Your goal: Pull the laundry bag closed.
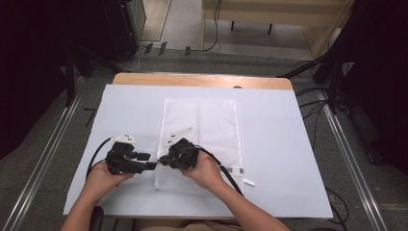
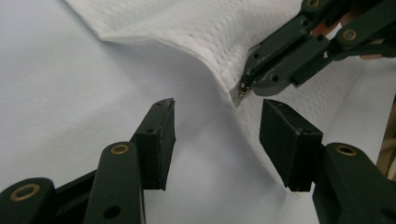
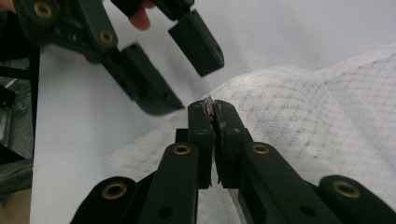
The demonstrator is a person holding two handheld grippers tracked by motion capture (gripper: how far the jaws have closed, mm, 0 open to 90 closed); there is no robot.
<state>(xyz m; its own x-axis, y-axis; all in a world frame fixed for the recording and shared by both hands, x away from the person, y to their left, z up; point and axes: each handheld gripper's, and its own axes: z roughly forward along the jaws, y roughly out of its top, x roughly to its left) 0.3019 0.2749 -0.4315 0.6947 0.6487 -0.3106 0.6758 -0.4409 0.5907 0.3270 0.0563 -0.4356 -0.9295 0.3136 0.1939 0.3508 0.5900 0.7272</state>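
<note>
Place: a lab or recording studio
Worktop (image 1: 269, 144): white sheet over a wooden top
Surround: black curtains (image 1: 29, 57) left and right, floor rails (image 1: 43, 159), cables (image 1: 312, 110) on grey carpet

2 black handheld grippers, left gripper (image 1: 150, 166) & right gripper (image 1: 162, 160): flat rectangular pads, brass rivets, black cables, grey 3-cornered top plates. Forearms bare, no sleeves.

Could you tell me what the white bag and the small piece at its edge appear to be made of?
The white bag looks like soft mesh fabric: a woven grid pattern shows and it folds limply. The small piece looks like shiny metal, probably a zipper pull.
</note>
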